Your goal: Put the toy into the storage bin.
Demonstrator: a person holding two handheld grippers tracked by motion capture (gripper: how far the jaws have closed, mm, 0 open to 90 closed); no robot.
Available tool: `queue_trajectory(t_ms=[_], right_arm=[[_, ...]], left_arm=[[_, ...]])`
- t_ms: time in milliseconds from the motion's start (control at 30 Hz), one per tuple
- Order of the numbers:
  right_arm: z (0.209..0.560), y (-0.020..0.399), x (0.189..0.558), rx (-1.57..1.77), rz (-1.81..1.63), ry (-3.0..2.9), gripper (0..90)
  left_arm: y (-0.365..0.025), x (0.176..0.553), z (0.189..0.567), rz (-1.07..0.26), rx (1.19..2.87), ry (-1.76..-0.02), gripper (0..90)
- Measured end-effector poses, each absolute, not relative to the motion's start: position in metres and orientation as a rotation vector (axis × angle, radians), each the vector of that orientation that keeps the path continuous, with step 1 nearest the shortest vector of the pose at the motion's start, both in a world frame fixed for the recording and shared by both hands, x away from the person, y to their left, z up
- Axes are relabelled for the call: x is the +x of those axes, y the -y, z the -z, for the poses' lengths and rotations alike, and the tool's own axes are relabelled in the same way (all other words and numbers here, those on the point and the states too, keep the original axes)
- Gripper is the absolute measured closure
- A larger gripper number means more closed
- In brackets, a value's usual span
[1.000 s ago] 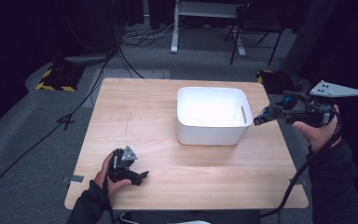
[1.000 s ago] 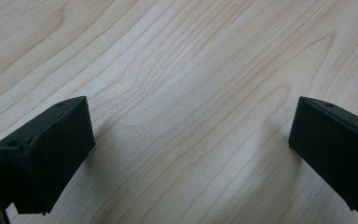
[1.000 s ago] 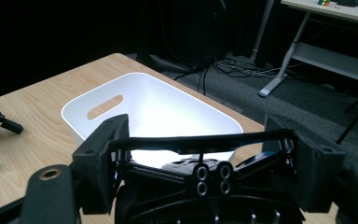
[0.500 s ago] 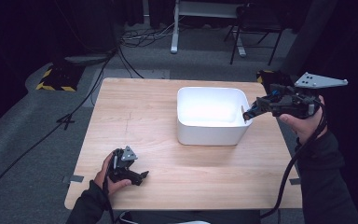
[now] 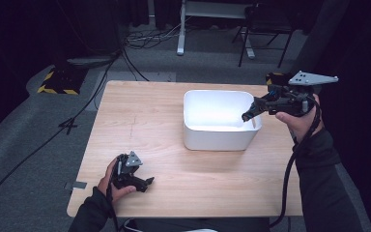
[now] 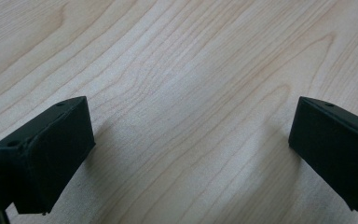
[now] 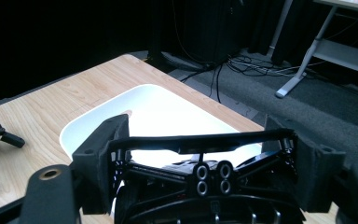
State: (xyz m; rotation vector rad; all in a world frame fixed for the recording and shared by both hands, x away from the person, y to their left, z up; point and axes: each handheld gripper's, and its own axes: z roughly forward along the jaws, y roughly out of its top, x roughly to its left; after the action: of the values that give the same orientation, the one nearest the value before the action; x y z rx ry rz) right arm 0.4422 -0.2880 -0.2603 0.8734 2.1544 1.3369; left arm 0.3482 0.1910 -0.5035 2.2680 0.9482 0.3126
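A: Right gripper (image 7: pixel 200 140) jaws were pinching a thin black flat strip (image 7: pixel 200 141) crosswise, held above the near-right corner of the white rectangular plastic bin (image 5: pixel 217 137). Left gripper (image 6: pixel 186 154) jaws were spread, empty, low over the light wooden surface (image 5: pixel 149 121).

B: Risk?

A: My read: the grip sat on the strip's ends only, so a loosened grip could drop it outside the rim.

B: Views?

A: The right gripper view showed the strip; in the high view it couldn't be made out, but the left hand (image 5: pixel 113 179) at the near-left edge could.
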Motion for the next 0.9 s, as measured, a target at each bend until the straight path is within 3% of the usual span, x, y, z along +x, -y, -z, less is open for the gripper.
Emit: queue_trajectory(t_ms=[900], right_arm=[[0.300,0.259,0.476,0.923,-1.238,-2.238,24.6]], left_arm=[[-0.191,0.348,0.503,-0.328,2.268,-0.948,0.2]])
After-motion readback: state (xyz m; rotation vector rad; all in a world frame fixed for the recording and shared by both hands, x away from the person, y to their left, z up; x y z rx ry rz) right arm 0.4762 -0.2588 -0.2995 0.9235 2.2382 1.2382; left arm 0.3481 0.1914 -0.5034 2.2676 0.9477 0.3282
